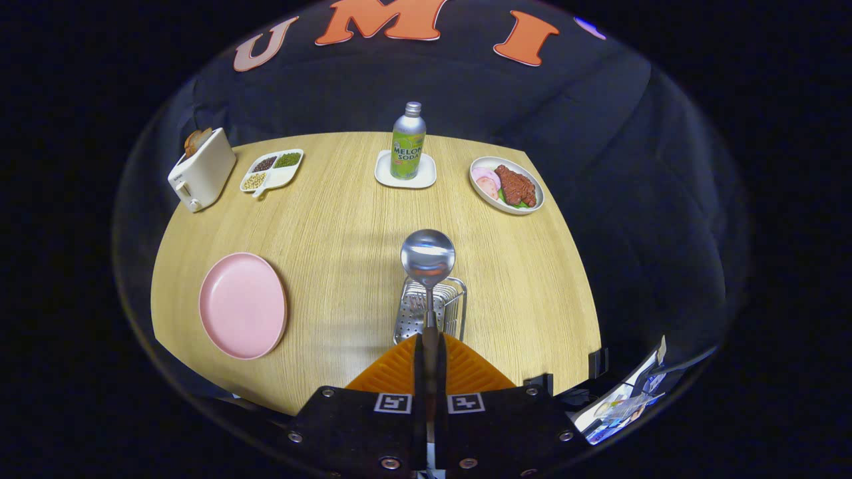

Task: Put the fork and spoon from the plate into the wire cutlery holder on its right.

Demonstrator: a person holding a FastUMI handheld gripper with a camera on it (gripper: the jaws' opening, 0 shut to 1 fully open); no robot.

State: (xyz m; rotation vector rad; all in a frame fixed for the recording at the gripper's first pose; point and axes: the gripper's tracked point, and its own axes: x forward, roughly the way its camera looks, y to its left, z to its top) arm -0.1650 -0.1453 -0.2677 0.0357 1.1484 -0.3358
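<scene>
My gripper point(430, 340) is shut on the handle of a steel spoon point(428, 256), whose round bowl stands ahead of the orange fingers point(399, 369). Right beneath the spoon sits the wire cutlery holder point(456, 306) on the wooden table. Fork tines point(417, 303) show inside the holder, left of the spoon's handle. The pink plate point(243, 305) lies bare to the left of the holder.
At the table's far side stand a white toaster point(202, 169) with bread, a divided dish of beans point(271, 171), a soda bottle point(408, 141) on a white coaster and a plate of meat point(507, 185). The table's near edge point(219, 389) runs just under the fingers.
</scene>
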